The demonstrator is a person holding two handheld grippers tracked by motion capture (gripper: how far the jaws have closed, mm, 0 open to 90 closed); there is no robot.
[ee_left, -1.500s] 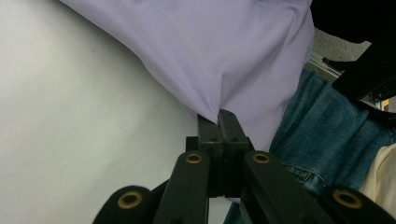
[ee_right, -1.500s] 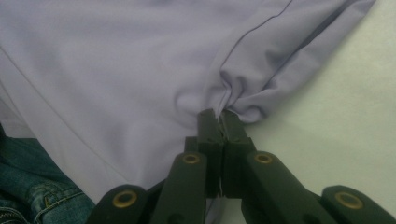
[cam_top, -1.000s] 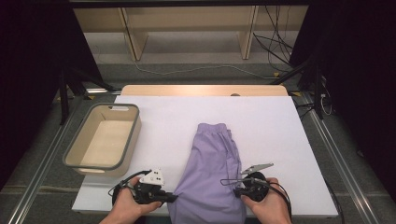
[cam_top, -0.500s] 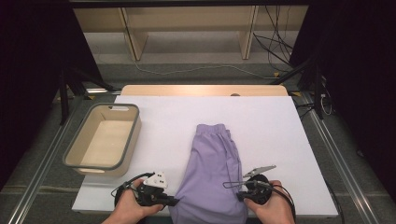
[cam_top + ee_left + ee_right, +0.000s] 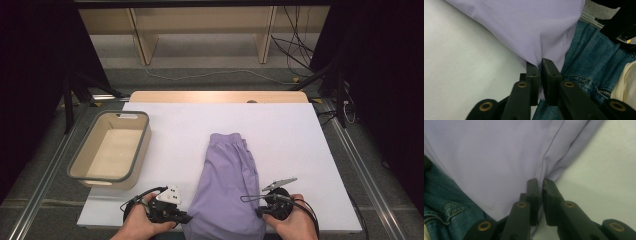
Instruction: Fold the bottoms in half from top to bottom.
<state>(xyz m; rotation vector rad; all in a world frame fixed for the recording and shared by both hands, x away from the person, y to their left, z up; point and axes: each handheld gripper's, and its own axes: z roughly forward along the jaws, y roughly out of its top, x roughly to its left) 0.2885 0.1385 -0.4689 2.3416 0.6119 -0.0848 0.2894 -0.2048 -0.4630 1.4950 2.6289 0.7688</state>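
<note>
Lilac trousers (image 5: pixel 227 170) lie folded lengthwise on the white table (image 5: pixel 300 145), waistband at the far end, near end hanging over the front edge. My left gripper (image 5: pixel 187 219) holds the near left edge. In the left gripper view its jaws (image 5: pixel 540 63) have just been opening a little, with the lilac cloth (image 5: pixel 524 25) still pinched in the narrow gap. My right gripper (image 5: pixel 257 212) holds the near right edge. Its jaws (image 5: pixel 541 182) have also just been opening slightly, and a seam of the cloth (image 5: pixel 499 157) runs in between the pads.
A beige bin (image 5: pixel 135 150) with a grey rim stands at the table's left. The person's blue jeans (image 5: pixel 589 57) sit right behind the front edge, under the hanging cloth. Wooden shelf legs and cables lie beyond the far edge.
</note>
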